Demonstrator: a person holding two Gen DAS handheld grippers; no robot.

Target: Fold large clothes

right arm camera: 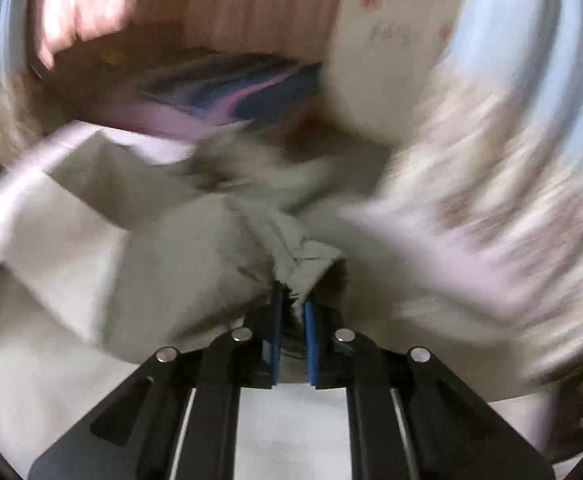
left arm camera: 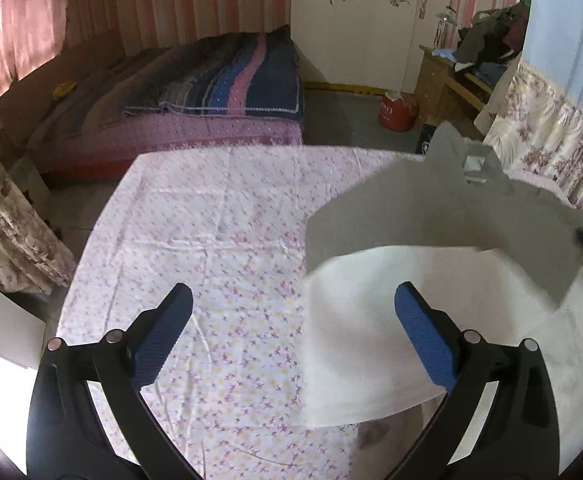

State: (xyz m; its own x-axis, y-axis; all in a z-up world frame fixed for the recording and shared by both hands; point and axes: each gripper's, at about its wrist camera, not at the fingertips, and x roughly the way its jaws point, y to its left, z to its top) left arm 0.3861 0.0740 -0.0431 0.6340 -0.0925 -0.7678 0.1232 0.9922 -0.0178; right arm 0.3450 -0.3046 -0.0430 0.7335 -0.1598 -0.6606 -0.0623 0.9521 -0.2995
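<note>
A large pale garment (left arm camera: 371, 340) lies on the right side of the table's floral sheet (left arm camera: 211, 220). Its far part (left arm camera: 431, 208) is lifted and folded over, grey in shadow, with the collar label at the top. My left gripper (left arm camera: 293, 292) hovers open above the garment's left edge, with nothing between its blue pads (left arm camera: 423, 336). In the blurred right wrist view my right gripper (right arm camera: 293, 296) is shut on a bunched corner of the garment (right arm camera: 171, 240), holding it up off the table.
Beyond the table stands a bed with a blue and pink blanket (left arm camera: 227, 80). A red container (left arm camera: 397, 112) sits on the floor by a wooden desk piled with clothes (left arm camera: 451, 76). Floral curtains hang at the right (left arm camera: 543, 140) and the left (left arm camera: 7, 232).
</note>
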